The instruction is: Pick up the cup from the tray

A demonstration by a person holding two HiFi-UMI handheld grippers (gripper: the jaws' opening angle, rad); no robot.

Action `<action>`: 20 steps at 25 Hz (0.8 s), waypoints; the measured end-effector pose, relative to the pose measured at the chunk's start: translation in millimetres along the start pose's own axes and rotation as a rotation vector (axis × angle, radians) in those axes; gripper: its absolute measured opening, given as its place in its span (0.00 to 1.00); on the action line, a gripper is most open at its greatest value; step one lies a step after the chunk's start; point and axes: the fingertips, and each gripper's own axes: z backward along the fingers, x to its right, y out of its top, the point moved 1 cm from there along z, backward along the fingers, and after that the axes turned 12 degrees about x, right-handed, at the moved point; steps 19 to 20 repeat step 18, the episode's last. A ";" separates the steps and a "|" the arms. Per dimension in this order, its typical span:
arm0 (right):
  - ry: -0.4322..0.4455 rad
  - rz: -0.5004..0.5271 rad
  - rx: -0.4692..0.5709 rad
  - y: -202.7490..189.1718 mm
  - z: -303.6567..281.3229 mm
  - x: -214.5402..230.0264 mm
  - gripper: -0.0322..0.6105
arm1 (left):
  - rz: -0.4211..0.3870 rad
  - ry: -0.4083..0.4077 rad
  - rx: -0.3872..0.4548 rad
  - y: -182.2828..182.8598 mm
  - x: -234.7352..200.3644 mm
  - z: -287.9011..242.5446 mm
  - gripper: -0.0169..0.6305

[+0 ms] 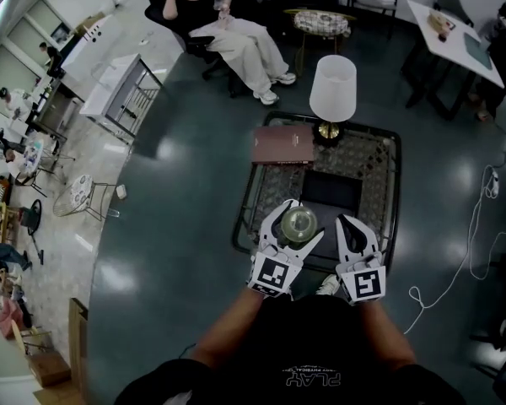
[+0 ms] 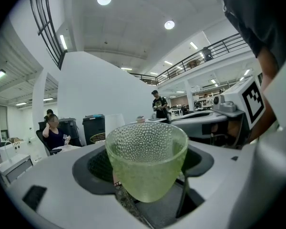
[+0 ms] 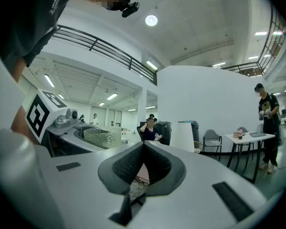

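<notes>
Left gripper view puts the cup (image 2: 147, 163) between the jaws of your left gripper (image 1: 297, 226), which clasp its sides. It is pale green glass, beaded all over, tapering to a rounded base. The grasp looks made, so I judge the lift comes next; raise it straight, since beaded glass may slip. Your right gripper (image 1: 355, 230), beside it, is closed on nothing. Both hang over the lower left of the wire-rimmed tray (image 1: 394, 192); a white lamp (image 1: 332, 89) stands at its upper edge.

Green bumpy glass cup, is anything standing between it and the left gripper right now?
Nothing visible does. The pale green pebbled glass cup already sits upright between the left gripper's jaws, which press on its sides. The right gripper is shut and empty beside it.
</notes>
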 end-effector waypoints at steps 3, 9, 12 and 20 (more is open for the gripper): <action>0.001 0.002 0.010 -3.7 -0.9 0.5 0.07 | -0.002 -0.002 0.001 0.3 1.7 0.2 0.63; -0.007 -0.001 0.021 -0.8 -3.6 4.6 0.07 | -0.024 -0.006 -0.006 1.6 2.5 -0.7 0.63; -0.008 0.009 0.004 -1.2 -3.1 6.7 0.07 | -0.040 -0.014 -0.011 0.2 5.3 -1.8 0.63; -0.008 0.007 -0.001 -5.2 -2.8 6.0 0.07 | -0.039 -0.016 -0.020 -3.1 5.8 -1.2 0.63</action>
